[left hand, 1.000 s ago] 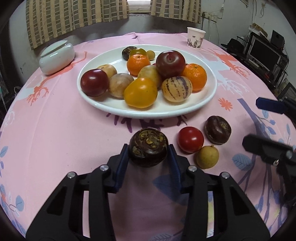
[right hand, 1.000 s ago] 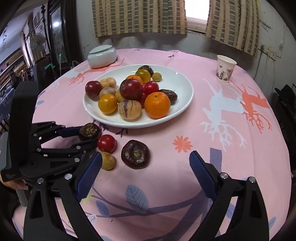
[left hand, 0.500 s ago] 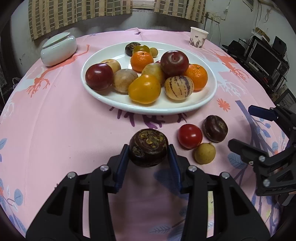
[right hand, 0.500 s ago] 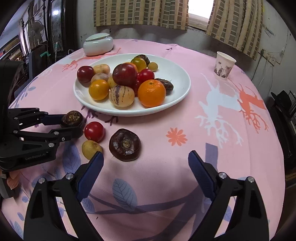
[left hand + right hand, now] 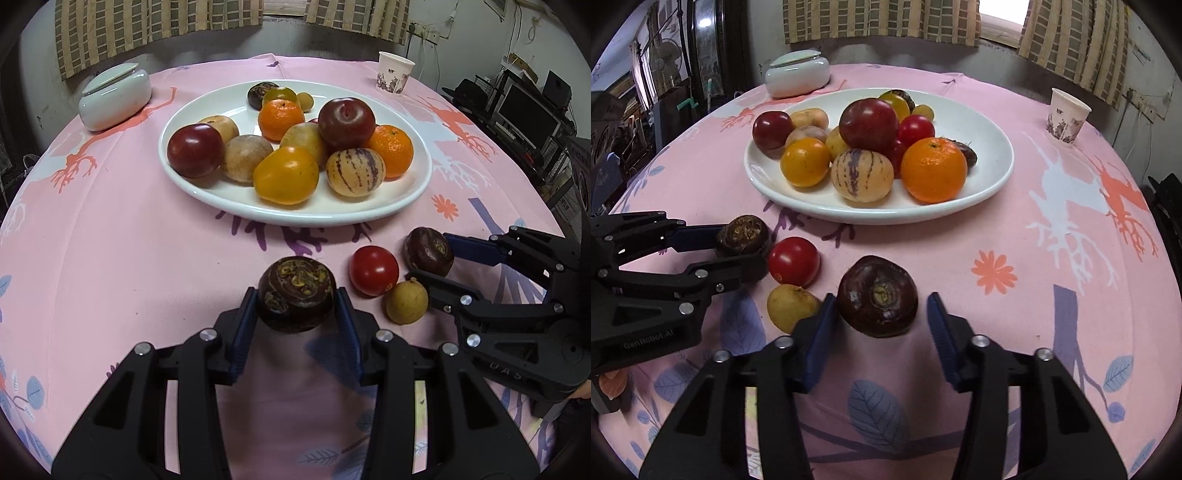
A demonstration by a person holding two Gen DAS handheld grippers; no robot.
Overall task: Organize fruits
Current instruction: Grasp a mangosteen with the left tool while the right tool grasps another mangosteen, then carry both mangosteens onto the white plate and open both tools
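Observation:
My left gripper (image 5: pixel 296 295) is shut on a dark brown mangosteen (image 5: pixel 296 292) and holds it in front of the white plate (image 5: pixel 207 192) of mixed fruits. It also shows in the right wrist view (image 5: pixel 744 236). My right gripper (image 5: pixel 881 315) is open, its fingers on either side of a second dark mangosteen (image 5: pixel 877 295) lying on the pink cloth; the left finger is close to it, the right one stands apart. A red tomato (image 5: pixel 793 261) and a small yellow fruit (image 5: pixel 792 306) lie between the grippers.
A white lidded ceramic jar (image 5: pixel 114 96) stands at the back left and a paper cup (image 5: pixel 395 73) at the back right. The round table's pink cloth (image 5: pixel 110 258) curves down at the edges. Furniture and electronics (image 5: pixel 532 110) stand beyond the right side.
My right gripper has moved forward and narrowed around the second mangosteen on the cloth. My left gripper still holds its mangosteen and has shifted slightly towards the plate.

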